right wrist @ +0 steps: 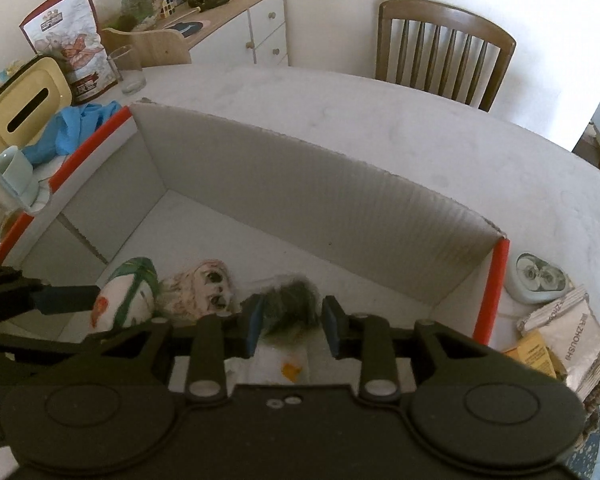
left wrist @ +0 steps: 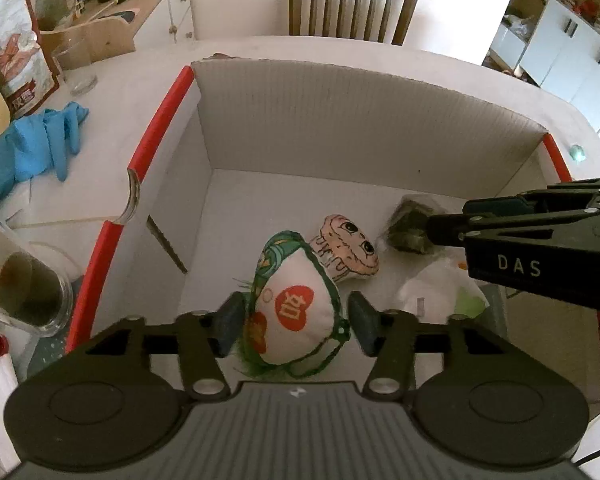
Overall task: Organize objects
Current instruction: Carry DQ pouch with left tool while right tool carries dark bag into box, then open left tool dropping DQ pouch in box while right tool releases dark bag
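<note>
A white cardboard box with red edges stands on the table. Inside lie a white pouch with green trim and a red heart, a pink face-printed plush, a dark fuzzy object and a white packet. My left gripper is open, its pads on both sides of the pouch with small gaps. My right gripper is open over the dark fuzzy object.
Blue gloves, a glass jar, a drinking glass, a yellow tissue box and a snack bag lie left of the box. Packets and a round case lie right. A chair stands behind.
</note>
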A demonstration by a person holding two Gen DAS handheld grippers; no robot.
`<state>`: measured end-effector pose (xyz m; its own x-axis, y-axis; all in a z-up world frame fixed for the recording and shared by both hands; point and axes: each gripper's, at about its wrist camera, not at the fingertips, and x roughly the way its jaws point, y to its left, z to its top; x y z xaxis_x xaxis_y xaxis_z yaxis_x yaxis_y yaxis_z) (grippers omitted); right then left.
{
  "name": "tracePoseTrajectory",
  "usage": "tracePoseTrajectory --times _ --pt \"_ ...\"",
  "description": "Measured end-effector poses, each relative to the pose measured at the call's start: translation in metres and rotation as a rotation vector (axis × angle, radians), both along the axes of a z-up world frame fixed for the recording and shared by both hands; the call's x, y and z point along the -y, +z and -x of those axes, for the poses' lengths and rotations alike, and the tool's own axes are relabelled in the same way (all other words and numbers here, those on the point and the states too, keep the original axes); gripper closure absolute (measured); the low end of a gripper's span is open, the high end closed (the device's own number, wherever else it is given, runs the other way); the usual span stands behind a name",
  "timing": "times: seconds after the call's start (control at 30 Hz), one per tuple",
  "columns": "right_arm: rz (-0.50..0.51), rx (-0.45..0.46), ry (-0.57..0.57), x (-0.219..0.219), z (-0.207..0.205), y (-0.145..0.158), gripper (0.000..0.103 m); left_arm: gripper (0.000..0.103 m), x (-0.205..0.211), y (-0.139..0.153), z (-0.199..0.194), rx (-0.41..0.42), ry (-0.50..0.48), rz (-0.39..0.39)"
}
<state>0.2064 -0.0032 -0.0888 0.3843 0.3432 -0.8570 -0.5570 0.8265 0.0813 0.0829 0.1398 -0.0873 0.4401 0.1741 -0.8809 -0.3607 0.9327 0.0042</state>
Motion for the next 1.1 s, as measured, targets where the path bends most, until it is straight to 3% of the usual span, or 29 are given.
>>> tracePoseTrajectory --times 0.33,0.8,0.97,1.1 --pt "-0.043 0.01 0.003 0.013 0.009 0.012 0.058 0.036 0.008 0.008 0.006 0.032 0.009 -0.008" --pt "-0.165 0.063 0.045 0.048 0.044 0.053 0.056 0.031 0.025 0.043 0.032 0.147 0.012 -0.021" --pt "-0.213 0.096 0.04 0.067 0.058 0.068 0.044 0.026 0.036 0.059 0.041 0.184 -0.005 -0.032" --pt "-0.259 0.11 0.036 0.084 0.068 0.08 0.04 0.026 0.045 0.07 0.048 0.208 -0.017 -0.034"
